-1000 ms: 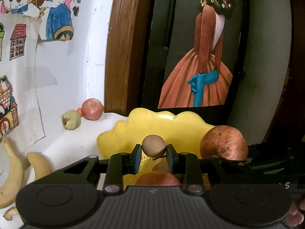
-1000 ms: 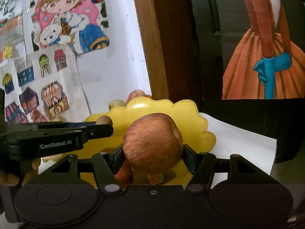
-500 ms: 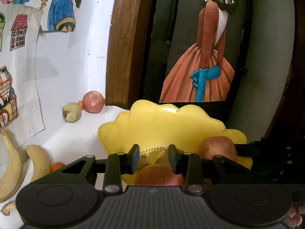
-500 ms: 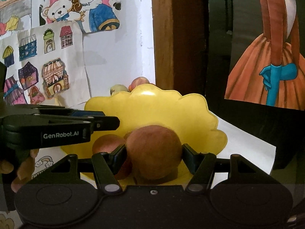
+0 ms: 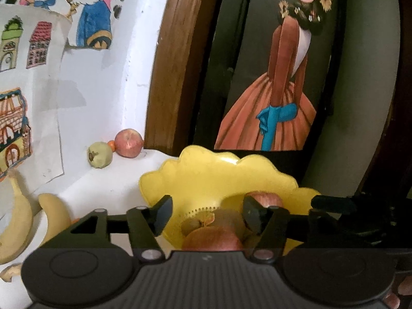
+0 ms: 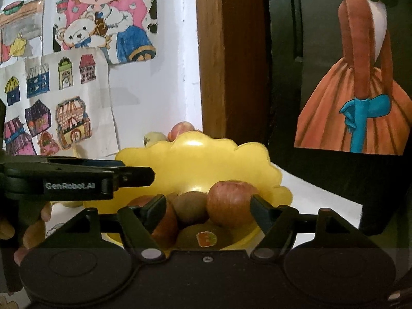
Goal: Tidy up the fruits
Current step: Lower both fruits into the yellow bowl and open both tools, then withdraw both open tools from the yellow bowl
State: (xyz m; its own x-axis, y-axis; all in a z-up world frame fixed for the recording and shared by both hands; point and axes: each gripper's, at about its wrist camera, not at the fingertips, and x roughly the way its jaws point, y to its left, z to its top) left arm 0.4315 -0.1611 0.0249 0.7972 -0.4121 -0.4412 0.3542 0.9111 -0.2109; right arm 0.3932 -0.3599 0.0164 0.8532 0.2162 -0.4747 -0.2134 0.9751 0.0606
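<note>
White wall (image 5: 108, 97), drawings (image 6: 77, 25), wooden frame (image 5: 175, 64)

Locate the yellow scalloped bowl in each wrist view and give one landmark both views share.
Left wrist: the yellow bowl sits lower centre, beyond the open left gripper.
Right wrist: the yellow bowl sits centre, beyond the open right gripper, fruit inside.
Shared landmark: the picture of a figure in an orange dress, upper right in both.

Dim, soft — perhaps slightly blurred
</note>
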